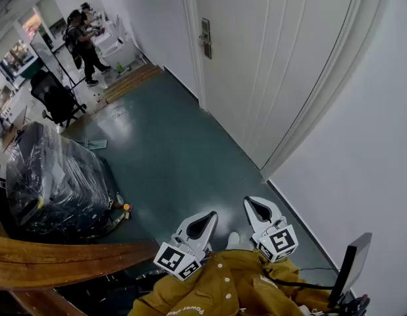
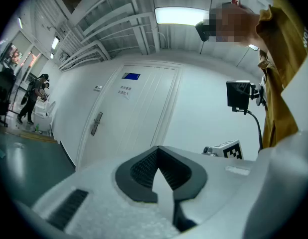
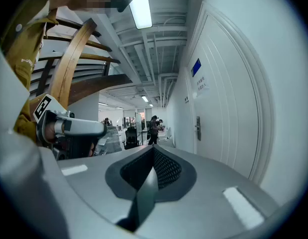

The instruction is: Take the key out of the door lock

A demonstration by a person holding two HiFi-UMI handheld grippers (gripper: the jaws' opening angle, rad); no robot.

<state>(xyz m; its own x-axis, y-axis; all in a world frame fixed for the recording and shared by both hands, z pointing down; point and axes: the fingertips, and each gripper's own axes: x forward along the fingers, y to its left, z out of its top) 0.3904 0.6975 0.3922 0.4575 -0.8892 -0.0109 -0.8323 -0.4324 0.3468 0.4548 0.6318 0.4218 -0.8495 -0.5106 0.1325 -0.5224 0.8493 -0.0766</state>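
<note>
The white door [image 1: 282, 58] stands closed across the green floor, well ahead of me. Its dark lock plate [image 1: 205, 38] sits on the door's left edge; the key is too small to make out. In the left gripper view the lock plate [image 2: 96, 123] is far off, and in the right gripper view the lock plate [image 3: 198, 128] is just as distant. My left gripper [image 1: 207, 218] and right gripper [image 1: 255, 205] hang side by side close to my yellow jacket. Both are shut with nothing between the jaws. The closed tips of the left gripper [image 2: 158, 151] and the right gripper [image 3: 154, 151] point toward the door.
A plastic-wrapped black load [image 1: 55, 183] sits on the floor at left, with a curved wooden beam [image 1: 58, 259] below it. An office chair [image 1: 55, 97], wooden planks [image 1: 128, 81] and people [image 1: 81, 41] are farther back. A small screen on a stand [image 1: 352, 265] is at my right.
</note>
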